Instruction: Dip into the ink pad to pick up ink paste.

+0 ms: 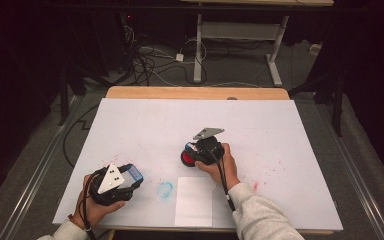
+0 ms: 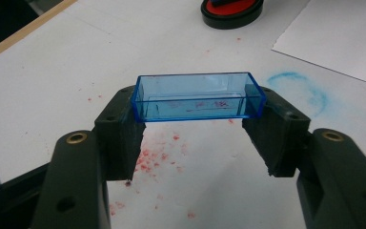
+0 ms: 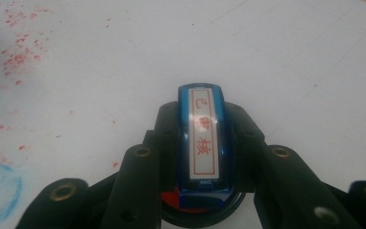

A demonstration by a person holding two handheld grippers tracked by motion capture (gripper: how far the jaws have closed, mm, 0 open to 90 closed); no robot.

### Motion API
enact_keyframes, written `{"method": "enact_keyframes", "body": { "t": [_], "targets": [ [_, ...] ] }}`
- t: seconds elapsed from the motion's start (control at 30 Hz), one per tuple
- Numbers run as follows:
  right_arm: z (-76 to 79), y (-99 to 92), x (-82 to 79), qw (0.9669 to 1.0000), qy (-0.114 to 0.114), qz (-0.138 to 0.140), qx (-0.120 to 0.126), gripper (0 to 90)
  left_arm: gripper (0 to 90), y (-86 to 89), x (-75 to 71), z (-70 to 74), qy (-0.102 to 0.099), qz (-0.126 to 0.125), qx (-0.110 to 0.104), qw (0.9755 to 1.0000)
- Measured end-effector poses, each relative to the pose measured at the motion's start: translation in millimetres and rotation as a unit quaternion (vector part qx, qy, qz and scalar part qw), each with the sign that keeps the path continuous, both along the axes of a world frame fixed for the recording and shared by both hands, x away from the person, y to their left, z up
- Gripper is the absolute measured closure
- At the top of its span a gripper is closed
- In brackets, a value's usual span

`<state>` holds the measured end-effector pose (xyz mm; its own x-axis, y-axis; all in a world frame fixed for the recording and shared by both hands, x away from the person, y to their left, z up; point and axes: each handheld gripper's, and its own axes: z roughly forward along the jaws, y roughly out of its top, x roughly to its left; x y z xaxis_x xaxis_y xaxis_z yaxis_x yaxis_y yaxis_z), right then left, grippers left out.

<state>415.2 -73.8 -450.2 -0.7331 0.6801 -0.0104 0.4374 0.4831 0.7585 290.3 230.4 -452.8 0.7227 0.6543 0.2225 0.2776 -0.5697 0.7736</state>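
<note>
My left gripper [image 2: 199, 113] is shut on a clear blue plastic cap [image 2: 198, 97], held by its two short ends just above the white table cover. In the high view that gripper [image 1: 129, 177] and the cap [image 1: 135, 173] are at the front left. My right gripper [image 3: 203, 126] is shut on a blue stamp [image 3: 202, 143] with a white label bearing red characters. The stamp stands on a round ink pad [image 3: 193, 211], red in a black case. In the high view the right gripper [image 1: 196, 151] is over the ink pad [image 1: 186, 159] near the table's middle.
A white paper sheet [image 1: 194, 200] lies at the front centre, with a blue ink smear [image 1: 164, 189] to its left. Red ink specks dot the white table cover [image 1: 145, 125]. A desk frame and cables stand on the floor beyond the table.
</note>
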Motion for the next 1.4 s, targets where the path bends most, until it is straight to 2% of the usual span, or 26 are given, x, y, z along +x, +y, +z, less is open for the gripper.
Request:
{"method": "enact_keyframes", "body": {
  "t": [0.17, 0.6, 0.8, 0.97, 1.2, 1.4],
  "targets": [
    [-0.4, 2.1, -1.4, 1.0, -0.007, -0.001, -0.006, 70.1, 39.2, -0.6, -0.1, -0.1, 0.0, -0.002, 0.002, 1.0],
    [-0.7, 1.4, 0.5, 1.0, 0.001, -0.002, -0.003, 70.1, 39.2, -0.6, -0.3, -0.1, 0.0, -0.002, 0.003, 1.0],
    [3.6, 0.6, 0.8, 0.9999, 0.0, 0.004, -0.014, 69.9, 39.2, -0.1, 0.2, 0.1, 0.0, -0.001, 0.001, 1.0],
    [22.3, -4.6, -3.0, 0.9998, -0.017, 0.01, 0.005, 69.9, 39.2, 0.2, 0.9, 0.2, 0.002, 0.0, -0.002, 1.0],
    [57.0, -7.4, -13.3, 0.9987, -0.045, 0.023, 0.009, 69.9, 39.2, -0.2, 0.6, 0.8, -0.002, -0.002, 0.002, 1.0],
    [82.4, -11.4, -21.1, 0.997, -0.068, 0.027, 0.024, 69.8, 39.2, -0.1, 0.8, 0.5, 0.0, 0.0, 0.0, 1.0]
  ]
}}
